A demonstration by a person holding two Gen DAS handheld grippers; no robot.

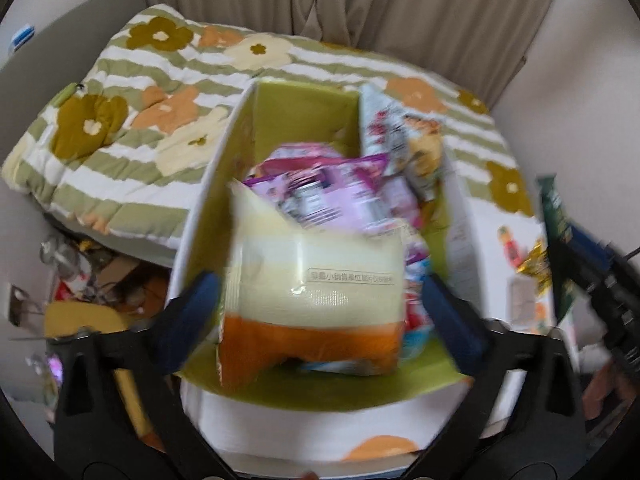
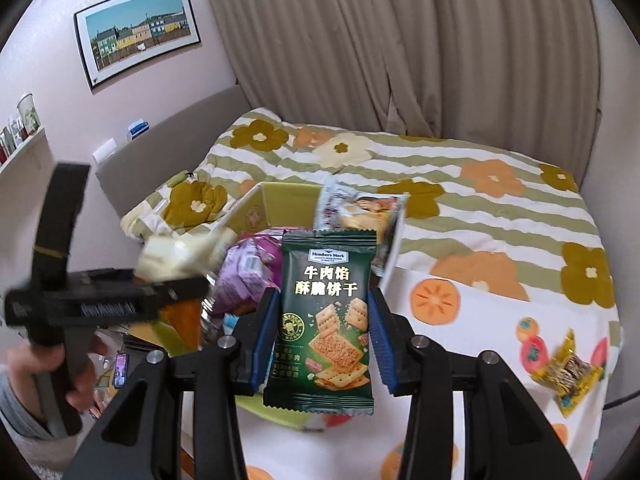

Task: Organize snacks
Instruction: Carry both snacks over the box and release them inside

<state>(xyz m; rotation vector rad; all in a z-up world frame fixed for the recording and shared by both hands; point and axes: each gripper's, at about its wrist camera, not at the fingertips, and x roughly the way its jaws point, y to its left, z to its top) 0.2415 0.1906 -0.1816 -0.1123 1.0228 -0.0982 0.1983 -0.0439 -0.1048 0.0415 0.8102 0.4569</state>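
Right tool (image 2: 322, 334) clamps a dark green cracker pack (image 2: 326, 316), upright, label out: "Member's Mark", 牛肉馅酥脆饼干. Probably staged for the green-lined box (image 1: 304, 100) on the bed. Left tool (image 1: 316, 304) jaws look spread, cream-orange pouch (image 1: 316, 280) between them above the box; grip unclear. Yellow candy (image 2: 568, 372) near the bed's right edge.

The left wrist view looks steeply down from close above the green-lined box (image 1: 304, 120) on the bed (image 1: 132, 140), facing the curtain (image 1: 360, 0). The right wrist view sits farther back and higher, facing the same curtain (image 2: 440, 48) over more of the bed (image 2: 500, 216). Both share the box (image 2: 280, 204), bed and curtain; the right view also catches the left tongs (image 2: 176, 280) beside it.
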